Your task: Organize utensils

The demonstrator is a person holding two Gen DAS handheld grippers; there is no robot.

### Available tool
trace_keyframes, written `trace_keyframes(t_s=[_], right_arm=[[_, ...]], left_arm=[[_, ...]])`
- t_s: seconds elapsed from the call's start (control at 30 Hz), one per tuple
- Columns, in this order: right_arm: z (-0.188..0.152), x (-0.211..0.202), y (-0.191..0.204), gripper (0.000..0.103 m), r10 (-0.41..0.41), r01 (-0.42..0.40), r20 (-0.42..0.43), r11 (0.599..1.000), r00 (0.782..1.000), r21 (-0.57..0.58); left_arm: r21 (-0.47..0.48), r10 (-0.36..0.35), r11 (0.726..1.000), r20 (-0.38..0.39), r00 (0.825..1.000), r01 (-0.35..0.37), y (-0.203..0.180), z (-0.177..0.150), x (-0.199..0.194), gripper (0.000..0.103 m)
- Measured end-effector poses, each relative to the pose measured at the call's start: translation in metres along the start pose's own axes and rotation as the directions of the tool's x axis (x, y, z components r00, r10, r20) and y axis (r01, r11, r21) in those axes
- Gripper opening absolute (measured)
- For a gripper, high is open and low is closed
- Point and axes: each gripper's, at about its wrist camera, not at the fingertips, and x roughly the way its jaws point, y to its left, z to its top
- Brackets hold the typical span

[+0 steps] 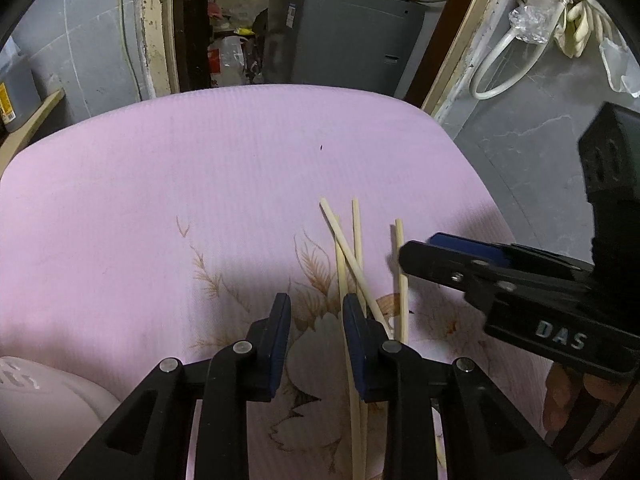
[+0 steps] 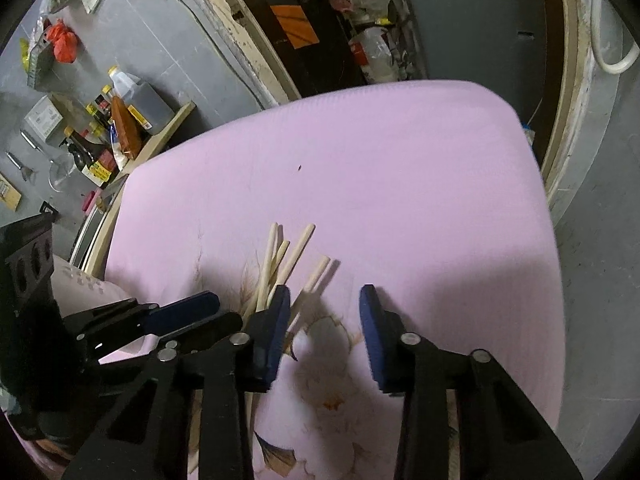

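Note:
Several pale wooden chopsticks [image 1: 349,256] lie loosely crossed on a pink flowered cloth [image 1: 200,184]. They also show in the right wrist view [image 2: 290,258]. My left gripper [image 1: 316,308] is open and empty, low over the cloth, with the chopsticks passing under its right finger [image 1: 356,320]. My right gripper [image 2: 325,300] is open and empty, and the chopsticks run under its left finger [image 2: 280,312]. The right gripper shows in the left wrist view [image 1: 416,254] at the right, beside the rightmost chopstick. The left gripper shows in the right wrist view [image 2: 196,312] at the left.
A pale pink rounded container [image 1: 44,404] sits at the near left; it also shows in the right wrist view [image 2: 86,288]. A shelf with sauce bottles [image 2: 116,120] stands left of the table. A grey cabinet [image 1: 344,36] stands beyond the far edge.

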Motion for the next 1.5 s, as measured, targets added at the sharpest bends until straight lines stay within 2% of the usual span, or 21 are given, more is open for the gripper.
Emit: trace_keyframes(t_s=[0.17, 0.3, 0.37, 0.57, 0.67, 0.7, 0.73, 0.8, 0.93, 1.0, 1.23, 1.5], right_arm=[[0.004, 0.004, 0.005, 0.024, -0.023, 0.023, -0.014, 1.000, 1.000, -0.015], [0.004, 0.004, 0.005, 0.010, -0.051, 0.050, -0.035, 0.998, 0.998, -0.031], [0.003, 0.002, 0.003, 0.007, -0.048, 0.047, -0.044, 0.998, 0.998, -0.031], [-0.005, -0.004, -0.002, 0.006, -0.041, 0.039, -0.063, 0.999, 0.997, -0.032], [-0.007, -0.006, -0.006, 0.006, -0.031, 0.031, -0.070, 0.999, 0.997, -0.013], [-0.007, -0.006, -0.006, 0.006, -0.031, 0.030, -0.071, 1.000, 0.997, -0.008], [-0.008, -0.005, -0.007, 0.006, -0.031, 0.030, -0.072, 1.000, 0.997, -0.008], [-0.009, -0.006, -0.007, 0.006, -0.029, 0.028, -0.075, 1.000, 0.997, -0.003], [-0.014, -0.013, -0.012, 0.006, -0.005, 0.007, -0.060, 0.999, 0.998, 0.034], [-0.016, -0.020, -0.013, 0.005, 0.005, -0.004, -0.037, 0.999, 0.999, 0.047], [-0.022, -0.058, -0.007, 0.004, 0.033, -0.039, 0.093, 0.997, 0.995, 0.059], [-0.033, -0.116, 0.013, 0.004, 0.033, -0.038, 0.257, 0.999, 0.966, 0.015]], left_arm=[[0.000, -0.014, 1.000, -0.007, 1.000, 0.014, -0.001, 0.003, 0.000, 0.026], [0.008, -0.028, 1.000, -0.024, 0.999, 0.028, -0.004, 0.005, 0.004, 0.026], [0.037, -0.016, 0.999, -0.026, 1.000, 0.017, -0.008, 0.007, 0.005, 0.026], [0.085, 0.017, 0.996, -0.048, 0.999, -0.013, -0.017, 0.014, 0.009, 0.021], [0.146, 0.064, 0.988, -0.056, 0.996, -0.055, -0.027, 0.017, 0.012, 0.021], [0.165, 0.078, 0.984, -0.060, 0.995, -0.067, -0.030, 0.018, 0.014, 0.020], [0.177, 0.086, 0.982, -0.064, 0.994, -0.073, -0.031, 0.020, 0.014, 0.014], [0.166, 0.069, 0.985, -0.085, 0.994, -0.054, -0.032, 0.024, 0.015, 0.007], [0.130, 0.047, 0.991, -0.111, 0.993, -0.032, -0.027, 0.027, 0.015, 0.005], [0.088, 0.000, 0.996, -0.111, 0.994, 0.010, -0.023, 0.026, 0.009, 0.005], [0.072, -0.061, 0.996, 0.024, 0.998, 0.059, -0.028, 0.015, -0.034, 0.005], [0.051, -0.110, 0.993, 0.200, 0.974, 0.102, -0.024, -0.002, -0.094, 0.005]])
